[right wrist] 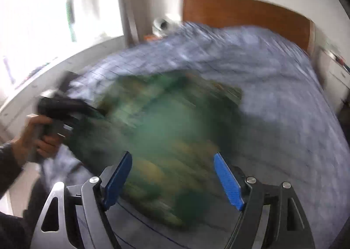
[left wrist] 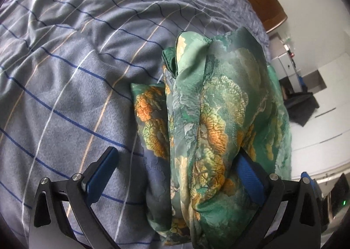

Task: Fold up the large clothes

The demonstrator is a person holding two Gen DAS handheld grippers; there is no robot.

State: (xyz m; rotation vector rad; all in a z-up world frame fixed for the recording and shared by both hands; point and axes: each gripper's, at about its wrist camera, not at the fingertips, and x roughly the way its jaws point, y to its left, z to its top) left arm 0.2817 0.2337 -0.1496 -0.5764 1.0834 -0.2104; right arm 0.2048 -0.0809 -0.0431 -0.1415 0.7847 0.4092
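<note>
A green garment (left wrist: 210, 122) with orange flower print lies bunched in thick folds on the bed. My left gripper (left wrist: 175, 161) is open; the cloth drapes over its right finger (left wrist: 249, 172) while the left finger (left wrist: 102, 172) stands clear over the cover. In the blurred right wrist view the garment (right wrist: 166, 130) lies ahead. My right gripper (right wrist: 174, 172) is open and empty just above the cloth's near edge. The left gripper (right wrist: 65, 106), held by a hand, shows at the garment's left side.
The bed has a grey-blue checked cover (left wrist: 76, 63) and a brown wooden headboard (right wrist: 245, 17). A bright window and curtain (right wrist: 126, 8) are at the left. White cabinets (left wrist: 288, 63) and a dark object on the floor (left wrist: 299, 104) lie beyond the bed's right edge.
</note>
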